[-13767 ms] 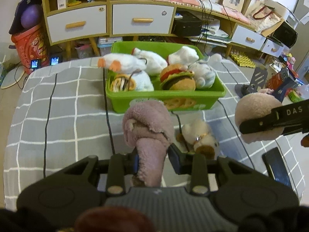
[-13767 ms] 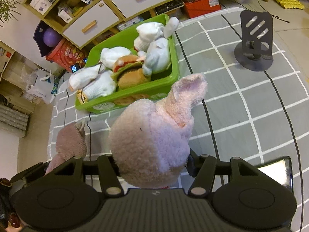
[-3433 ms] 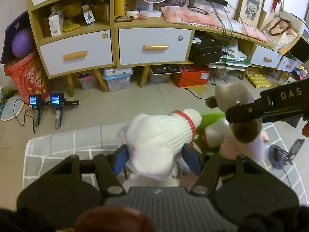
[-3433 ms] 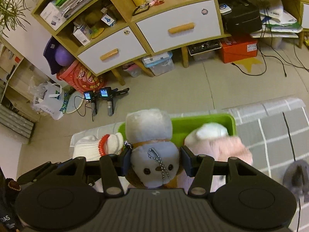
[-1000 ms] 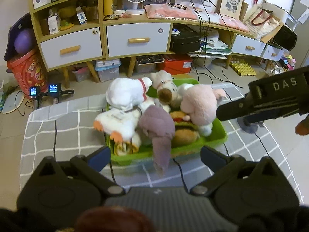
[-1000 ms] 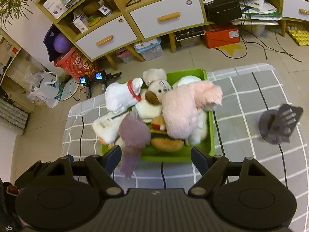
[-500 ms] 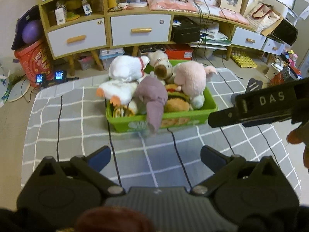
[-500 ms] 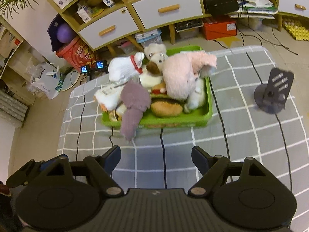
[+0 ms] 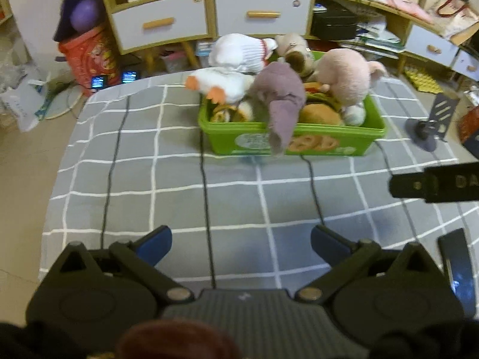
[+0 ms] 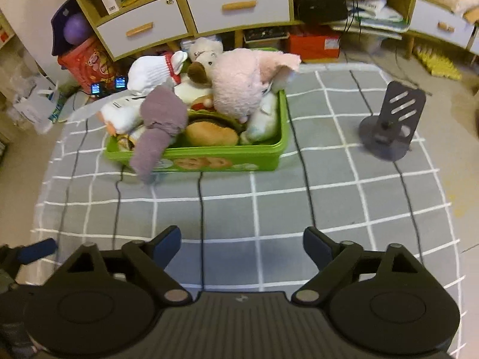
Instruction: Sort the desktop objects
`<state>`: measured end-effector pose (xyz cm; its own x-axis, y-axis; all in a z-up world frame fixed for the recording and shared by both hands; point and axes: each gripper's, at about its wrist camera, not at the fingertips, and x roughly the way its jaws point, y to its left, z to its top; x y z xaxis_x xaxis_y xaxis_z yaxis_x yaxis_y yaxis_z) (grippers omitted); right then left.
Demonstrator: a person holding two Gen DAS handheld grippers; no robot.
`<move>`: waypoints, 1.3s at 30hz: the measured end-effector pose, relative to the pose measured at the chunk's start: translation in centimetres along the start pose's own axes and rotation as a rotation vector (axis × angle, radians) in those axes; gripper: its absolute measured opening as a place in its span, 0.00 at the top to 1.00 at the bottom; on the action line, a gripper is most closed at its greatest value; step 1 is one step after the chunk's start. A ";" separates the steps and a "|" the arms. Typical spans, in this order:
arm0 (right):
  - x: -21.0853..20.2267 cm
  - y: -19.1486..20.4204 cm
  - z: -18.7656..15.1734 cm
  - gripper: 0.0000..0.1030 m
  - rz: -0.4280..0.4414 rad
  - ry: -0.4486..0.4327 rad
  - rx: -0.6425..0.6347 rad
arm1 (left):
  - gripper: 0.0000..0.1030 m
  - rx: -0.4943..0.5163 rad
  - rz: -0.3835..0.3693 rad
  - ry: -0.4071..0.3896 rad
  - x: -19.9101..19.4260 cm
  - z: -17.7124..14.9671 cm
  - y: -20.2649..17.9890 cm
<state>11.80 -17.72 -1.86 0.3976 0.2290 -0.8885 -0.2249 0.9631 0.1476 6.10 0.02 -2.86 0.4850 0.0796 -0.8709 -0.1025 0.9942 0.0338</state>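
**Bin's stuffed, looks like the sorting is basically done**

Going left to right: the left gripper has its jaws wide open with nothing between them, hovering over bare cloth. The right gripper is the same: its jaws have just been opening further, and there's nothing between them either.

All the plush toys I can spot are piled in the green bin, which sits on the counter toward the far side. From the left there's a white duck poking over the rim, a white plush with a red collar, a mauve plush drooping over the front wall, a burger and a big pink plush heaped on top. I'd say what's left is maybe tucking in that mauve one, since it hangs out and could slide off.

The counter has a grey checked cloth with dark cables running across it. Off to the right there's a dark phone stand, and a phone-like slab near the edge. Behind it all are a wooden shelf unit with white drawers and plenty of floor clutter.
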 end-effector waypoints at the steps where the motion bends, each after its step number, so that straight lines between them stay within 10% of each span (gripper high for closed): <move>1: 0.1 -0.1 -0.1 0.07 0.007 0.006 0.002 | 0.01 -0.005 0.011 -0.004 0.0 -0.1 0.0; 39: 0.3 -0.2 -0.8 0.00 -0.009 0.000 -0.011 | 0.01 -0.022 0.002 -0.024 -0.1 0.0 -0.5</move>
<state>11.24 -17.94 -2.46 0.4000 0.2204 -0.8896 -0.2308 0.9636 0.1349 6.06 -0.47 -2.79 0.5054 0.0837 -0.8588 -0.1223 0.9922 0.0248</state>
